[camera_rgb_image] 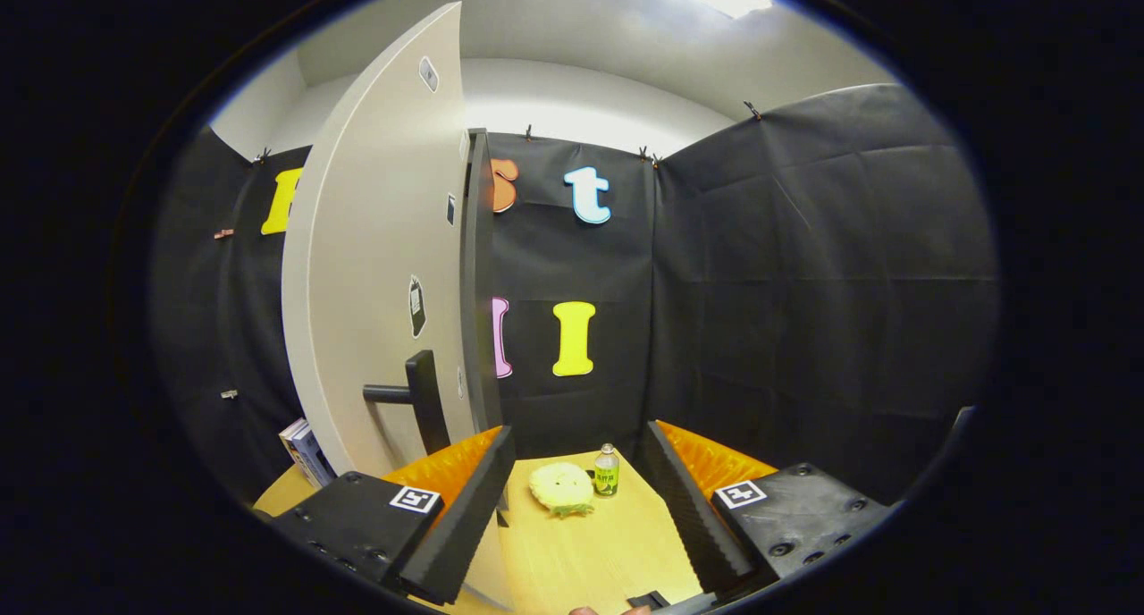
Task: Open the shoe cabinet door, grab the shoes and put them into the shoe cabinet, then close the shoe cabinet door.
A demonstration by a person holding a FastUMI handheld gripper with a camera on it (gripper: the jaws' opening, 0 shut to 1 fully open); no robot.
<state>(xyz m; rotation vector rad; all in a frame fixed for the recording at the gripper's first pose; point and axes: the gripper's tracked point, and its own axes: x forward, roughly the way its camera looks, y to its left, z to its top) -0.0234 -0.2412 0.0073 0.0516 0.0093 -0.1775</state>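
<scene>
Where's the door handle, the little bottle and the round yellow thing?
Door handle (420, 399), gripper view: on its upright bar.
Little bottle (607, 474), gripper view: on its label.
Round yellow thing (561, 486), gripper view: on its top face.

Shoe cabinet door (375, 266): off-white, black handle (420, 399). Desk (590, 552): light wood grain. Bottle (607, 472): green label. Round pad (561, 487): pale yellow.

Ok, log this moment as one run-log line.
tool: open, empty | cabinet door: swung open, handle just ahead | between fingers: yellowish slipper-like item, small bottle on table
</scene>
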